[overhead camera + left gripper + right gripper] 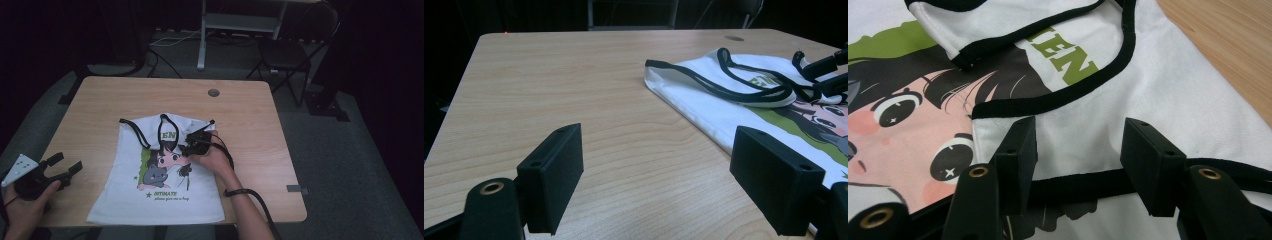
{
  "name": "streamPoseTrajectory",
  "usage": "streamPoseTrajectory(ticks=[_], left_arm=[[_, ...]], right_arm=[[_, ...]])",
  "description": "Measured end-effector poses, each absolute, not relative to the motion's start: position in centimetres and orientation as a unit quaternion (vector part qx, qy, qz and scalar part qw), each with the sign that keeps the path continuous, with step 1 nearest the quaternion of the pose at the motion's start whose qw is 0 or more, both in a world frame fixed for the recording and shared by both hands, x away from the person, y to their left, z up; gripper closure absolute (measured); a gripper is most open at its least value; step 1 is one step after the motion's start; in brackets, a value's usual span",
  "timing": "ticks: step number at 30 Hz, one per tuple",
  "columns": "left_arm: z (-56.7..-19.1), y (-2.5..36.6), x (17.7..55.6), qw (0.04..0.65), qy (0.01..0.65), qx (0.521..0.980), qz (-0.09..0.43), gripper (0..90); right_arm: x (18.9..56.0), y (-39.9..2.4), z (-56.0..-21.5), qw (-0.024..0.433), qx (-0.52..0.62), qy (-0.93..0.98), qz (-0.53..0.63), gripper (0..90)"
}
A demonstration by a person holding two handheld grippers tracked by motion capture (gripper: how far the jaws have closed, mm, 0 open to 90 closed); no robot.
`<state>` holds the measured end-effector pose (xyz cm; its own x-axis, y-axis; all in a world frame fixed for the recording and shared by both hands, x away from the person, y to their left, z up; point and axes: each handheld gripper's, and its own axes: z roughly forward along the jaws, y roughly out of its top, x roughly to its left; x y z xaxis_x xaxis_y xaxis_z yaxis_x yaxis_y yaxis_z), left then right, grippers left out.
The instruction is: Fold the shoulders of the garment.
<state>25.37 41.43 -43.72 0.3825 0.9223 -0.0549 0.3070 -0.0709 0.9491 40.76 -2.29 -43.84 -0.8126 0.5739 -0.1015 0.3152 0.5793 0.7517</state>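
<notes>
dark floor and a folding chair [287,52] lie beyond the wooden table [100,100], where a white sleeveless top [150,200] with a cartoon print and black trim lies flat, hem at the near edge, straps toward the middle. the right gripper [196,142] sits low on the top's upper right part, its jaws partly open and straddling a black-trimmed edge [1078,182], pads not pressing it. the left gripper [62,167] rests near the near left corner, jaws wide and empty, well apart from the top. this looks like the start of folding or arranging the top; next, the right gripper would need to close on the trim or shift to a better hold.
</notes>
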Motion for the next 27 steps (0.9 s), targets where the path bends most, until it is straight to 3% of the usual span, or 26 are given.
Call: streamPoseTrajectory(ticks=[13,19,27], left_arm=[[-43.7,41.4,25.3,0.499,0.462,0.666,0.307,20.9],[-43.7,41.3,25.4,0.501,0.461,0.667,0.304,20.9],[-43.7,41.2,25.7,0.51,0.466,0.66,0.294,20.9]], right_arm=[[40.8,-2.3,-43.8,0.165,0.262,0.868,0.387,42.3],[40.7,-2.4,-43.6,0.188,0.289,0.851,0.397,23.0],[40.3,-3.8,-42.8,0.191,0.316,0.83,0.419,13.3]])
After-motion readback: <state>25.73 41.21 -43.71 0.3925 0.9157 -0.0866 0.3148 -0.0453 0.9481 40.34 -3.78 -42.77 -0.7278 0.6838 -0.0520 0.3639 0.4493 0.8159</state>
